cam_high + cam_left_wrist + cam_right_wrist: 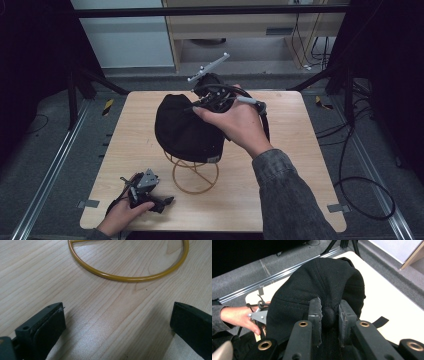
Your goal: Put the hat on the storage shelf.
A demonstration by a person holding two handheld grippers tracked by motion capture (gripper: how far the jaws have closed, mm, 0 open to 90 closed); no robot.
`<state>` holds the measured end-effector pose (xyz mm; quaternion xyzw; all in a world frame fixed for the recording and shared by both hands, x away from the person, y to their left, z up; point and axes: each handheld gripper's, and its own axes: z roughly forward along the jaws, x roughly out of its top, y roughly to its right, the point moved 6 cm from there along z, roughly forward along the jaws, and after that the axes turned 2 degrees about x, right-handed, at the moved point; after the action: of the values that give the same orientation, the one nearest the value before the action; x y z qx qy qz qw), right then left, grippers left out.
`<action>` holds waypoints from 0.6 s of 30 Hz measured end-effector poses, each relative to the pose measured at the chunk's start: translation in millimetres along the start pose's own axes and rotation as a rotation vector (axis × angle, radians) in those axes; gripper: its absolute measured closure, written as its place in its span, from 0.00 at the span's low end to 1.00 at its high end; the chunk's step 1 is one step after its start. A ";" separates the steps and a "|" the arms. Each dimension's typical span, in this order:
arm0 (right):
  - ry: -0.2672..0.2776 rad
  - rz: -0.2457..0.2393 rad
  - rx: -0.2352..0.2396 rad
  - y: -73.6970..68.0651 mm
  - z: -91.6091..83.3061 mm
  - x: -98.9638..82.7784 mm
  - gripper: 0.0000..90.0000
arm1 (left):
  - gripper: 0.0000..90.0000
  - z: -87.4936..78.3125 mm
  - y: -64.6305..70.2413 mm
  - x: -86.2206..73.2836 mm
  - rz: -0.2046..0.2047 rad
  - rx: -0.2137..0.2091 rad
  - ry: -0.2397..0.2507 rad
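Light wood table [280, 165], square, with a black cap [182, 127] sitting over a gold wire stand [195, 175] near the middle. High view: cap covers the stand's top; the ring base rests flat on the wood below it. Right hand [240, 122] holds the right gripper [210, 100] at the cap's far upper side, but jaw detail is hidden there. Right gripper view settles it: right gripper [329, 315] has its jaws nearly closed, pinching the small crown button of the cap [312, 290] between the pads. That view also catches the left hand [239, 317] beyond the cap. Left hand [120, 215] holds the left gripper [150, 197] at the near left table edge, low on the wood. Left gripper view: left gripper [117, 320] jaws spread wide, nothing between them but bare table [105, 315]; arc of the stand's ring [127, 278] lies ahead, apart from the jaws.
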<state>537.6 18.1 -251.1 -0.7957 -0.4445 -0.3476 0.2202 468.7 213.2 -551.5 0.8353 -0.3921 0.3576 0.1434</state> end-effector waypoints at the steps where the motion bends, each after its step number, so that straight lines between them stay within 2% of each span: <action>1: -0.004 0.000 -0.001 0.1 1.5 -0.2 0.84 | 0.00 0.0 0.0 0.0 0.000 0.000 0.000; 9: -0.047 -0.004 -0.002 -1.5 14.4 -3.9 0.84 | 0.00 0.0 0.0 0.0 0.000 0.000 0.000; 18: -0.073 0.002 -0.004 -1.0 20.2 -8.0 0.84 | 0.00 0.0 0.0 0.0 0.000 0.000 0.000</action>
<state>541.1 27.4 -270.5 -0.8088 -0.4507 -0.3188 0.2027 468.7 213.2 -551.5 0.8352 -0.3923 0.3577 0.1434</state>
